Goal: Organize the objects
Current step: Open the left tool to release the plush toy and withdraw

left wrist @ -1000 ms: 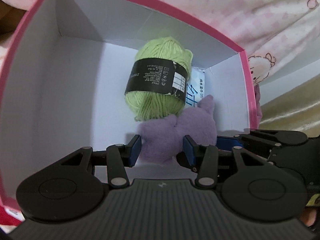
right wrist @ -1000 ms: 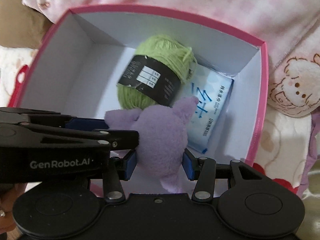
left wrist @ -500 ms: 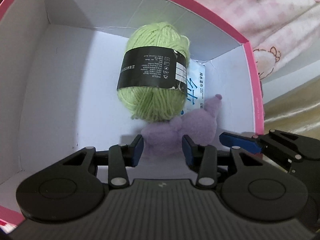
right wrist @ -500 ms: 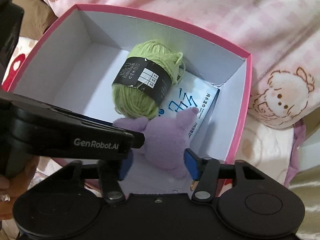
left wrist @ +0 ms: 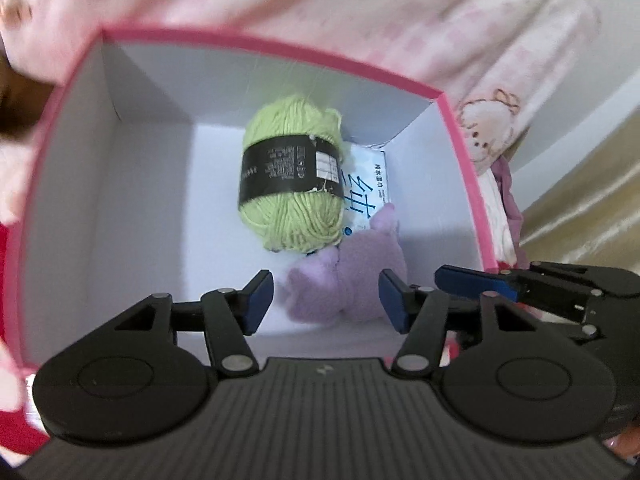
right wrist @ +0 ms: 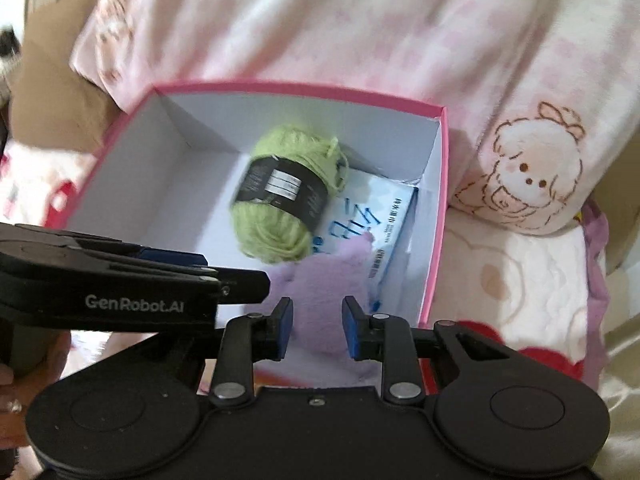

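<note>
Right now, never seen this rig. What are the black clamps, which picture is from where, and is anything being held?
No robot: a person holds a two-finger clamp in each hand, each with a fisheye camera looking along its fingers. One picture is from the left gripper, the other from the right gripper; each also catches the other side-on. Both look into a pink box on pink bedding. Inside lie a green yarn ball, a blue and white tissue pack partly under it, and a purple plush toy nearest the cameras. Both grippers stand open, the right more narrowly; the plush seems to rest in the box, so nothing looks held.
</note>
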`<control>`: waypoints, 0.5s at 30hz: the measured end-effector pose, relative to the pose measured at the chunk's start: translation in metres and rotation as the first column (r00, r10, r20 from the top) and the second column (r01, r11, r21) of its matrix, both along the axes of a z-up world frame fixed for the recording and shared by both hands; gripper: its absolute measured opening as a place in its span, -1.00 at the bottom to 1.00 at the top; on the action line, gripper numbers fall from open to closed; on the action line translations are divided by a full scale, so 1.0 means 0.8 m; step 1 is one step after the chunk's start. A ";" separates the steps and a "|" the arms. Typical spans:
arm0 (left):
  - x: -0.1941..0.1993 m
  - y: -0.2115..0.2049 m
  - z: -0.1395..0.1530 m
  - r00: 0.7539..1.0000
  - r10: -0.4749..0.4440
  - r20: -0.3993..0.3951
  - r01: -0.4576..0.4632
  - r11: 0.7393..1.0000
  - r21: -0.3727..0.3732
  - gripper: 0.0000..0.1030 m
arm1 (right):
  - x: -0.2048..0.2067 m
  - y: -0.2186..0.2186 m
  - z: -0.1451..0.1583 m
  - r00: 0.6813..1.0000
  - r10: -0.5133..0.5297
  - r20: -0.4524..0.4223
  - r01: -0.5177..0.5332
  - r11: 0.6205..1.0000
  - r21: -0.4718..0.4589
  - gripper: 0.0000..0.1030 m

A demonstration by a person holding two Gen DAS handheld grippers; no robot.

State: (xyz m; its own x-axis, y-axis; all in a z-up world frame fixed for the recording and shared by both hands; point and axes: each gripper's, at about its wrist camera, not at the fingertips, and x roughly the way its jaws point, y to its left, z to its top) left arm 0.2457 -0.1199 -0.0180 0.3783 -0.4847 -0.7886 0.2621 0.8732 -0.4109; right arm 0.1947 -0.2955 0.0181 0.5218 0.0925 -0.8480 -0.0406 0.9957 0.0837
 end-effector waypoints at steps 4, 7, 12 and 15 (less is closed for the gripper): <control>-0.022 0.019 0.033 0.999 -0.052 -0.009 0.052 0.998 0.029 0.13 | -0.030 0.008 0.021 0.999 -0.001 0.051 -0.001 1.000 0.031 -0.40; -0.040 0.030 0.058 0.997 -0.069 0.031 0.067 0.996 0.051 0.17 | -0.052 0.013 0.045 0.997 0.009 0.082 -0.013 0.998 0.059 -0.40; -0.076 0.054 0.103 0.993 -0.088 0.073 0.077 0.987 0.143 0.25 | -0.087 0.031 0.090 0.989 0.045 0.141 -0.052 0.998 0.046 -0.34; -0.096 0.068 0.126 0.991 -0.097 0.092 0.078 0.978 0.191 0.26 | -0.107 0.043 0.111 0.985 0.064 0.159 -0.073 0.996 0.054 -0.16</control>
